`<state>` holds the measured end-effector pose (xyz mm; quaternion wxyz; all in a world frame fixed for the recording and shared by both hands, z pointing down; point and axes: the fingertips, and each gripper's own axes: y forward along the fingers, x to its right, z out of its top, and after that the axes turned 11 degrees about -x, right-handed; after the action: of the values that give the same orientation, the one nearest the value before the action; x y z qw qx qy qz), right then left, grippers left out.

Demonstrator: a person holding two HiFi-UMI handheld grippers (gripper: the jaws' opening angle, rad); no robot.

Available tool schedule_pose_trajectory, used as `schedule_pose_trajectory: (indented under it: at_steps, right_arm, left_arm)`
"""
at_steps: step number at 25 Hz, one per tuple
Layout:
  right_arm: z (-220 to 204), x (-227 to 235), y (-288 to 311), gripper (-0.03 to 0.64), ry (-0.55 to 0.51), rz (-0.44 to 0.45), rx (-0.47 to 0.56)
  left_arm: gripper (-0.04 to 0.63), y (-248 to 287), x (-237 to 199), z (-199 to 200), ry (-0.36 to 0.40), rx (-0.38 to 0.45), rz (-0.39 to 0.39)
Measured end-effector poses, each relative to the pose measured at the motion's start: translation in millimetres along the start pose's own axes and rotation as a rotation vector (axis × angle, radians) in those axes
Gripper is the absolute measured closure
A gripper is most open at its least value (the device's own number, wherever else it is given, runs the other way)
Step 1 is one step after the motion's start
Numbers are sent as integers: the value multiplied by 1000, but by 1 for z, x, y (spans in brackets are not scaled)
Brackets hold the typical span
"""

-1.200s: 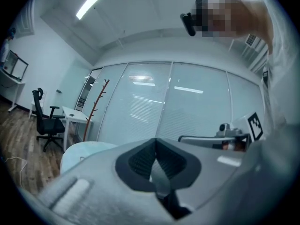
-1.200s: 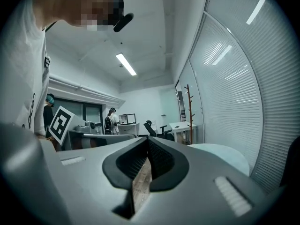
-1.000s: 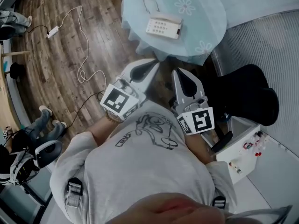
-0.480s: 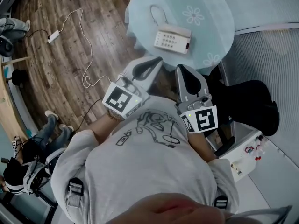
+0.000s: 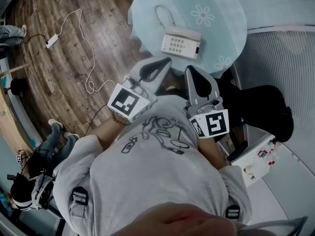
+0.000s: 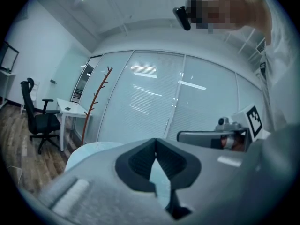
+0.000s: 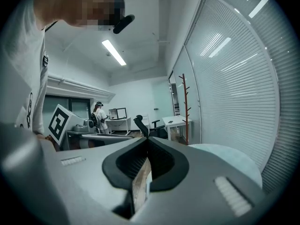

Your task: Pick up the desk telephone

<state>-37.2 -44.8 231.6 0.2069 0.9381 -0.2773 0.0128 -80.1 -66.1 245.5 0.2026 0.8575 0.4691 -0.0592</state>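
Note:
A white desk telephone [image 5: 181, 43] with a keypad lies on a round table under a pale blue cloth [image 5: 224, 6]; its curly cord [image 5: 161, 14] loops toward the far side. My left gripper [image 5: 169, 60] is shut and empty, held near the table's near edge, short of the phone. My right gripper [image 5: 187, 69] is shut and empty beside it, at about the same distance. In the left gripper view the shut tips [image 6: 155, 140] point over the tablecloth [image 6: 89, 151]; the phone is hidden. In the right gripper view the tips [image 7: 148, 138] meet, with the tablecloth [image 7: 229, 161] at right.
A black office chair [image 5: 266, 104] stands right of me, with a small white cabinet [image 5: 256, 159] nearer. A white cable [image 5: 88, 48] snakes over the wooden floor at left. A person's legs [image 5: 49, 144] are at lower left. A coat stand [image 6: 96, 97] and desk [image 6: 70, 110] stand beyond the table.
Both grippers have moved forward toward the table's near edge, closer to the phone. Their jaws have stayed shut.

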Motion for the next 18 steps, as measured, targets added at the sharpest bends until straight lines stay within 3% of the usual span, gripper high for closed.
schedule_pose_trajectory:
  at_steps: [11, 18]
  right_arm:
    - [-20, 43, 25, 609, 32, 3, -50]
    - [-58, 91, 49, 529, 73, 8, -130]
  left_arm:
    - [562, 44, -25, -23, -40, -64, 11]
    - [485, 90, -55, -54, -86, -141, 43]
